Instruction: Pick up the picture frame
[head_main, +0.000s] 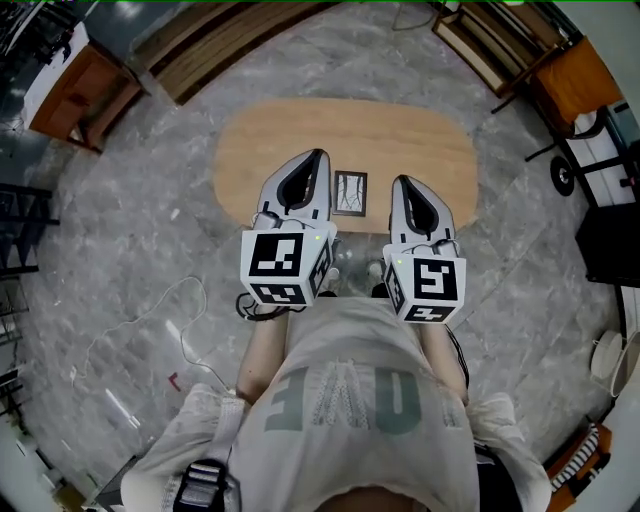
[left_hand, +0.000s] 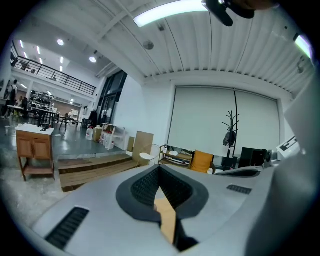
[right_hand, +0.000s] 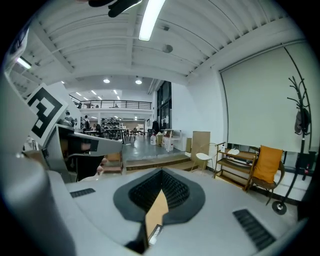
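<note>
The picture frame (head_main: 350, 193), small and dark-edged with a pale picture, lies flat on the oval wooden table (head_main: 260, 140), near its front edge. My left gripper (head_main: 320, 153) hangs just left of the frame and my right gripper (head_main: 399, 180) just right of it. Both point away from me over the table, and neither touches the frame. In the left gripper view the left gripper (left_hand: 160, 167) has its jaws together and only tabletop shows beneath them. The right gripper (right_hand: 161, 171) looks the same in its own view, with a corner of the frame (right_hand: 155, 234) low in the gap.
The table stands on a grey marbled floor (head_main: 130, 230). A brown cabinet (head_main: 75, 95) is at the far left, wooden steps (head_main: 220, 40) lie behind the table, and a shelf (head_main: 500, 40) and an orange chair (head_main: 575, 80) stand at the far right. A thin cable (head_main: 150, 320) trails on the floor to my left.
</note>
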